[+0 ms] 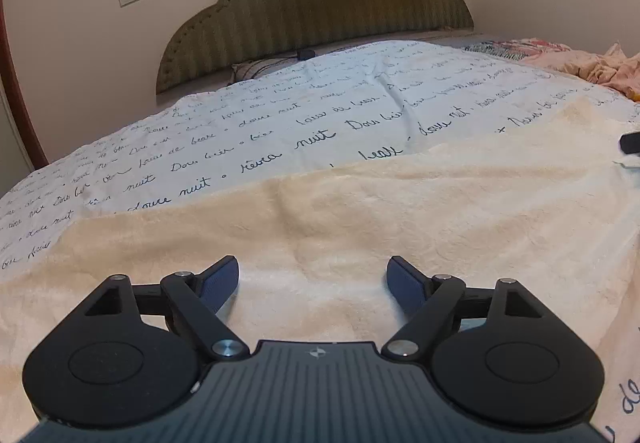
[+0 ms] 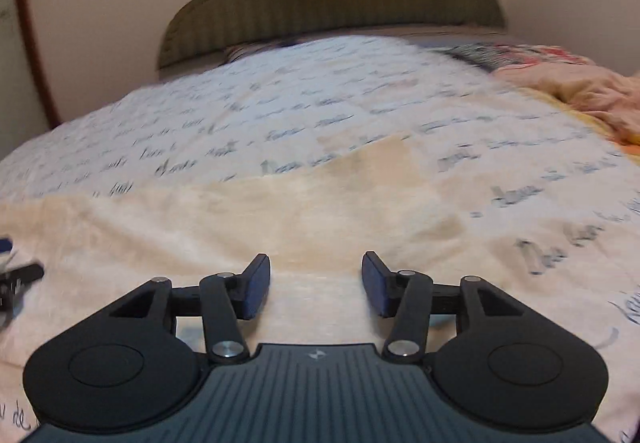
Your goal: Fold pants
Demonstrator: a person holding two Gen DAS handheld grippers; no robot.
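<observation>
Both claws stand released over the cream fleece pants [image 1: 360, 211]: left claw [image 1: 313, 283], right claw [image 2: 316, 283]. You should expect soft, light, limp cloth; pinch its edge toward twelve o'clock on the bed [image 1: 240, 131].

The pants [image 1: 400, 227] lay spread flat on the bed sheet [image 1: 280, 115] across the lower half of the left wrist view, with the left hand-held gripper [image 1: 313, 283] at bottom centre above them, its jaws apart with nothing between. Behind the sheet, at top centre, the headboard [image 1: 316, 3] stood against the wall, with crumpled bedding [image 1: 600, 67] at the right edge. In the right wrist view the right hand-held gripper [image 2: 316, 283] sat at bottom centre over the pants, jaws parted.
</observation>
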